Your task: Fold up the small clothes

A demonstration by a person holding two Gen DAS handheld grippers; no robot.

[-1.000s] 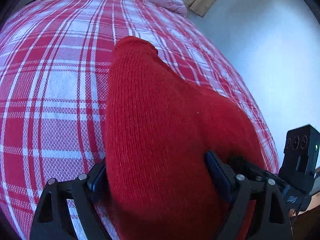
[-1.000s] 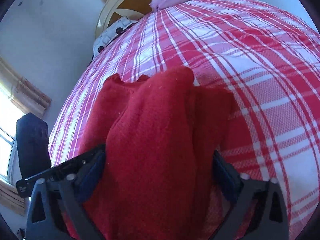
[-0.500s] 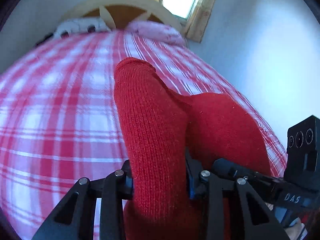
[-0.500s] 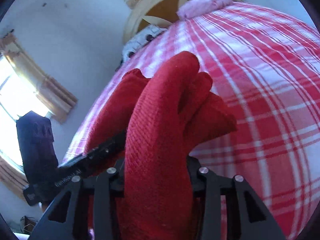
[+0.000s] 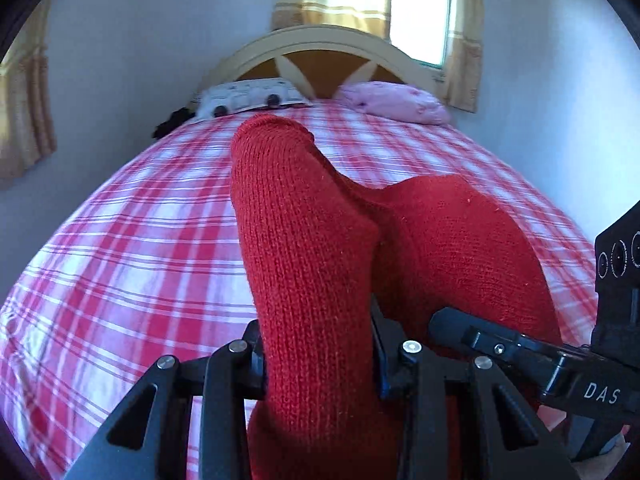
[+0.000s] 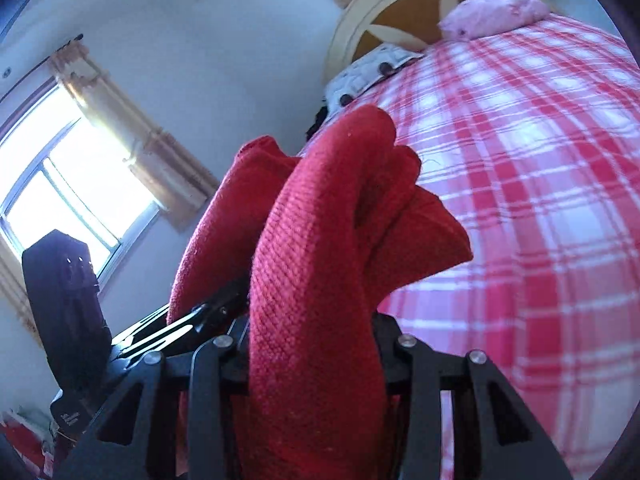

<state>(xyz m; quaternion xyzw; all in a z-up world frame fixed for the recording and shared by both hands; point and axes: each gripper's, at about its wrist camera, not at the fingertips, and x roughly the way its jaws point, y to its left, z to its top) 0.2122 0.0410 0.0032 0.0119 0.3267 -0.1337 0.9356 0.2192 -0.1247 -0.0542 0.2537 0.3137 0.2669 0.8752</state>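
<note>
Left tongs (image 5: 318, 354): clenched on a bunched fold of the red knit garment (image 5: 304, 248). Both fingers press against the cloth from either side; the fold stands up between them and rises forward, ending in a rounded top edge.

Right tongs (image 6: 312, 340): likewise clenched on the red knit garment (image 6: 316, 264), a thick roll of cloth pinched between the fingers. In the right wrist view the left tongs (image 6: 188, 322) show at lower left, just beside, with cloth draped over them. In the left wrist view the right tongs (image 5: 452, 322) show at lower right, close in, the garment spanning between the two.

Garment position: held up in both tongs above the bed (image 5: 132, 248), near its foot end. Whether any part of it touches the bed cannot be told.

Garment appearance: solid red, coarse ribbed knit, gathered into several soft lobes. In the right wrist view one flap (image 6: 432, 236) sticks out to the right with a squarish corner. Loose fuzz and a few pale specks on the surface.

Surroundings: bed covered in red-and-white plaid; pink pillow (image 5: 394, 102) and white spotted pillow (image 5: 250, 96) at the arched headboard (image 5: 324, 42). Window with yellowish curtains (image 5: 418, 12) behind the headboard; a second window (image 6: 52, 196) on the side wall.
</note>
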